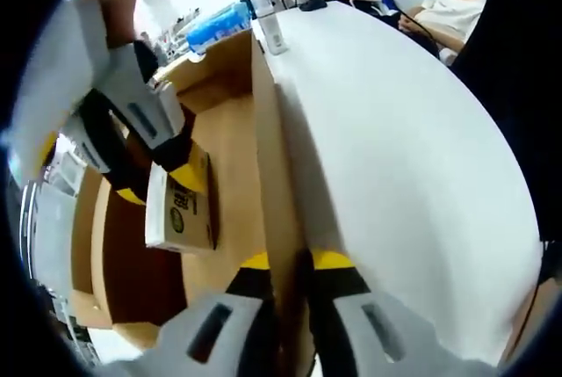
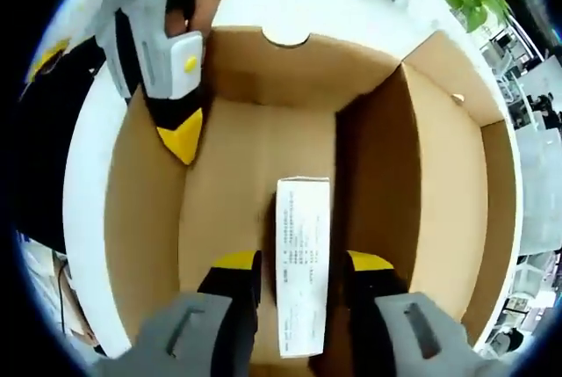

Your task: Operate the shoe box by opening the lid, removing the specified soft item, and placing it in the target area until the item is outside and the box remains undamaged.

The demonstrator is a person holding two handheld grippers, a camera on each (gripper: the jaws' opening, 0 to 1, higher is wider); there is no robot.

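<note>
The left gripper (image 1: pixel 288 263) is clamped on the side wall of the open shoe box (image 2: pixel 140 219). Inside that box, the right gripper (image 2: pixel 303 261) grips a small white-labelled carton (image 2: pixel 303 263) between its 2 jaws.

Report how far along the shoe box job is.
Done: the shoe box is open, its inside exposed. In hand: the right gripper is closed on a small white-labelled pack, still inside the box, while the left gripper pinches the box wall, apparently steadying it. Left: lifting the pack clear and setting it down on the white table. No damage to the box is visible.
</note>
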